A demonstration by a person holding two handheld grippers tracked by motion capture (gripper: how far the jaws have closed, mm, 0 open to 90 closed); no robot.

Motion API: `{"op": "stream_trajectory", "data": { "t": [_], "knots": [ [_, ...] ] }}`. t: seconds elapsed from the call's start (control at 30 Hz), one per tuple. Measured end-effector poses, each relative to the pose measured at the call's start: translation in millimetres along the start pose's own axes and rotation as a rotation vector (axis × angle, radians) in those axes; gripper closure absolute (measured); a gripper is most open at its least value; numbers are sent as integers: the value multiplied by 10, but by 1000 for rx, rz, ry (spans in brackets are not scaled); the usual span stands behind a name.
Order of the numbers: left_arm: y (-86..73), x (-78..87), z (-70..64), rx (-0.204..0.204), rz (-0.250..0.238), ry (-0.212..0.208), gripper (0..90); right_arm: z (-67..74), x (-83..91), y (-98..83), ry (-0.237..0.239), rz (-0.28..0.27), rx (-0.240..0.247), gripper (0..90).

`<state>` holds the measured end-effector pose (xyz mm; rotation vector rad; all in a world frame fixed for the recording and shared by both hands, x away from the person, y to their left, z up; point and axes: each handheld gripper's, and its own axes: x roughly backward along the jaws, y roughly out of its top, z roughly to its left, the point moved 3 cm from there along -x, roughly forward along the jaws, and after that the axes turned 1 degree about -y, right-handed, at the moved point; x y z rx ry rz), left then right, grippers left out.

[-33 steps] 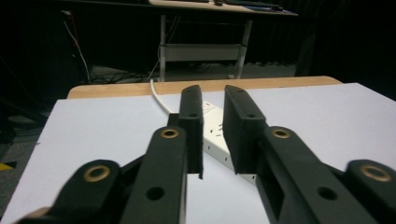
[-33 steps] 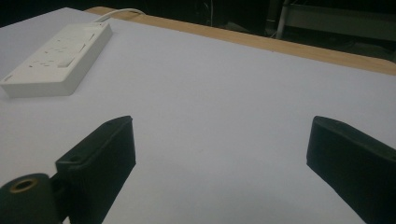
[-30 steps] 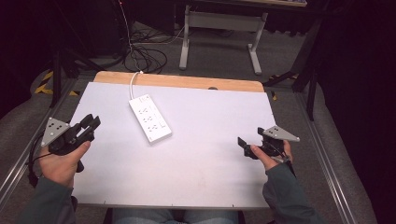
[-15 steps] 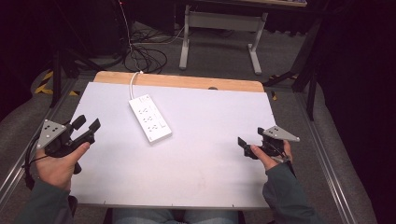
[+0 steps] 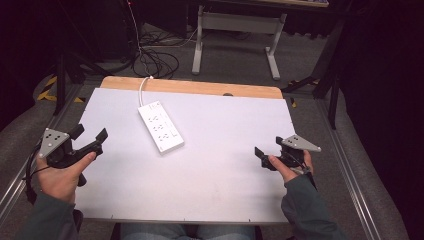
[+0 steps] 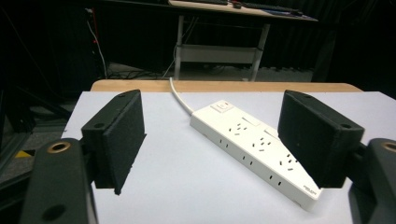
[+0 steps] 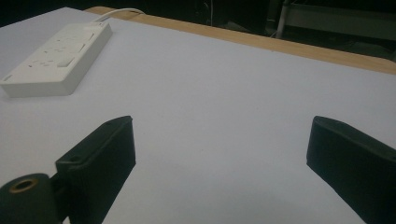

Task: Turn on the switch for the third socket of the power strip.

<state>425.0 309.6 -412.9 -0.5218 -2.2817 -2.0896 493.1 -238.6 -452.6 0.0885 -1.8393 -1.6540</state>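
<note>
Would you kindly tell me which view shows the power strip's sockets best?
The left gripper view: the power strip lies close, sockets and switch sharp. The high view shows it whole but small; the right gripper view catches it at a corner, sockets faint.

High view: fixed above the near edge, facing forward and down, whole white table (image 5: 225,200) in frame. Left gripper view: low at the table's left side, looking across at the power strip (image 6: 254,144), close. Right gripper view: low at the right side, nearer the surface, facing far-left. All three views share the power strip and the table's far wooden edge (image 5: 200,87).
</note>
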Motion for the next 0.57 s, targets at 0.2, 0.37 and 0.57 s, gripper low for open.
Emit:
{"op": "stream_trajectory", "data": {
  "t": [0.2,0.37,0.57],
  "knots": [
    [-8,-10,-11,10,6,0,165,0,1,0,1,0,0,84],
    [-15,-23,-10,30,18,-22,52,-7,0,-4,-1,3,6,84],
    [-15,-23,-16,20,15,-41,14,-8,2,-7,-2,5,5,84]
  ]
}}
